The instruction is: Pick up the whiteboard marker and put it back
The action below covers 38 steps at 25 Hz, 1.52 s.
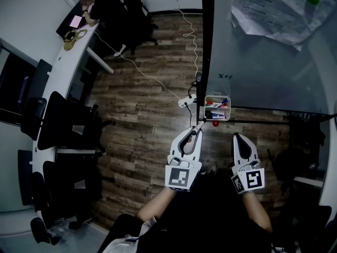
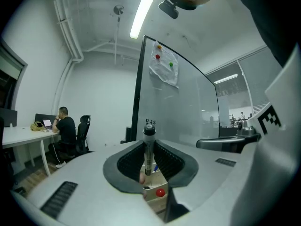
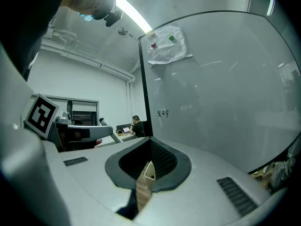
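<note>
Between the left gripper's (image 2: 149, 160) dark ribbed pads (image 2: 129, 161), low in the middle of the left gripper view, stands a slim whiteboard marker (image 2: 149, 147) with a pale barrel and a dark cap. It is upright, cap end up, and the narrow jaws are clamped on its lower barrel. In the head view the same marker pokes out of the jaw tips just below centre.

Just beyond it, a small white open-topped tray (image 1: 217, 107) holding other pens hangs on the lower edge of the big glassy whiteboard (image 1: 263, 62), with a small red ball (image 1: 215, 123) under its front.

To my eye the marker is light and stiff, with a smooth plastic barrel that could swivel or slide in a loose pinch. A hold around mid-barrel, square across it, looks safest for lowering it into the tray.

At lower right of the head view, the right gripper (image 1: 238, 138) has its jaws brought together on nothing.
</note>
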### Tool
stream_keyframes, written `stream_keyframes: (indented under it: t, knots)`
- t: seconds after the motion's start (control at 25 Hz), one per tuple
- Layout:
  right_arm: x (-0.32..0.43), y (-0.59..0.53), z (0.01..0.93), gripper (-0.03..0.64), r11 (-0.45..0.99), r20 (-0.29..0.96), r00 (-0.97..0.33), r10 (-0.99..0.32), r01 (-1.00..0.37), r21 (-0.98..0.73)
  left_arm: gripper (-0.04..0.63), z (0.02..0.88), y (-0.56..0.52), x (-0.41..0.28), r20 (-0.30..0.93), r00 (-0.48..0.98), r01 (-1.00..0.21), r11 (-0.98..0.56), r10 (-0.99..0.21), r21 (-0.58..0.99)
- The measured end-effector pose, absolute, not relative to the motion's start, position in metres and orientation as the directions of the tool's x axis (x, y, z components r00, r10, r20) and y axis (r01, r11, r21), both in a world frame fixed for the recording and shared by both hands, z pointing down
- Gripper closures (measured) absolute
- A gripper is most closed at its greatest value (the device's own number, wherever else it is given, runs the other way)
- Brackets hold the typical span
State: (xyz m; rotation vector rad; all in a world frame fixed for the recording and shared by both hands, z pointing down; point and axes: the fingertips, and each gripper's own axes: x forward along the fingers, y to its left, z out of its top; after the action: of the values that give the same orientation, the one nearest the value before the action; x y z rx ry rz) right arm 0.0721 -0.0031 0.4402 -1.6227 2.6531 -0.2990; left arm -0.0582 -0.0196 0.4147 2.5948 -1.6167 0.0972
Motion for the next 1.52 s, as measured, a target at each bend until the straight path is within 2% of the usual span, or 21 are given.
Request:
stream_keyframes:
  t: [0.88,1.52]
  knots:
    - [0.047,-0.015,0.439,0.603,0.343,0.115,-0.358,-0.927,-0.93,-0.134,0.522,0.427,-0.043,-0.076,0.084,0.518,-0.854,-0.51,-0.851,0.099]
    - [0.071,-0.069,0.445,0.603,0.397,0.091,-0.414,-0.906,-0.904,-0.157,0.522,0.455,-0.095,-0.045,0.17,0.487,-0.873,-0.483,-0.857,0.064]
